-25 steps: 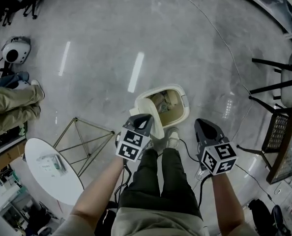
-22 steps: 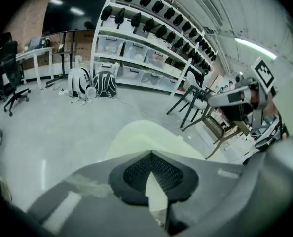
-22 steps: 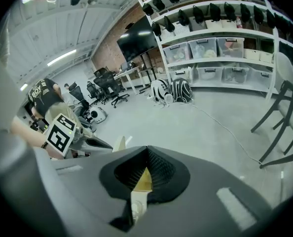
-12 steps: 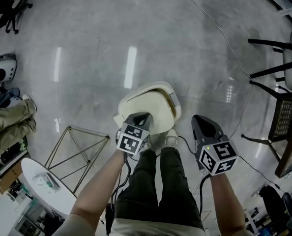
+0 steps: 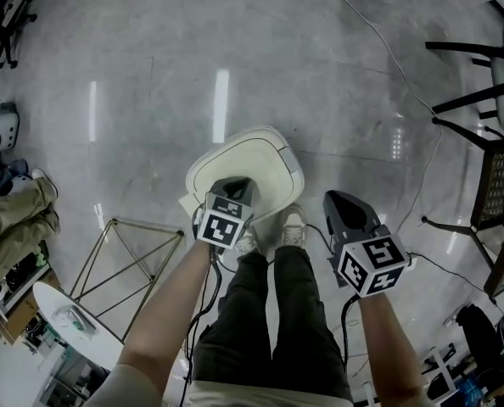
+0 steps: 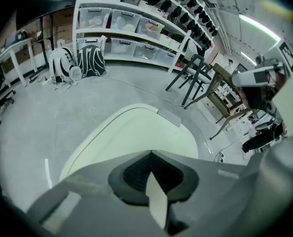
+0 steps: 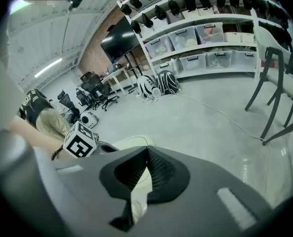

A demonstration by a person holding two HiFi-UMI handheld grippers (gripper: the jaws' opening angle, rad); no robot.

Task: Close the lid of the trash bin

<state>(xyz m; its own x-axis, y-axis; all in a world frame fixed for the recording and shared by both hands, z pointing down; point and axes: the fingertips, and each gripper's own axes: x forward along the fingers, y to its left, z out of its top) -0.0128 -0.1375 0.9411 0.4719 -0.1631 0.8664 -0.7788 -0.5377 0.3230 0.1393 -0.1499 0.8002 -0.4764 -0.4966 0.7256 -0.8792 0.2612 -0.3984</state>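
Lid (image 5: 256, 151) lies flat on the trash bin (image 5: 298, 175), which stands on the floor.
Head view: left gripper (image 5: 233, 185) is over the lid's near edge, right gripper (image 5: 344, 202) apart. Left gripper view: jaws together, empty. Right gripper view: jaws together, empty. The lid looks like light, stiff plastic, best pressed on its flat top. No writing is readable.

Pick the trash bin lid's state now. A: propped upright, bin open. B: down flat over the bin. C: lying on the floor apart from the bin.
B: the lid lies flat with no opening showing, the left gripper over it.
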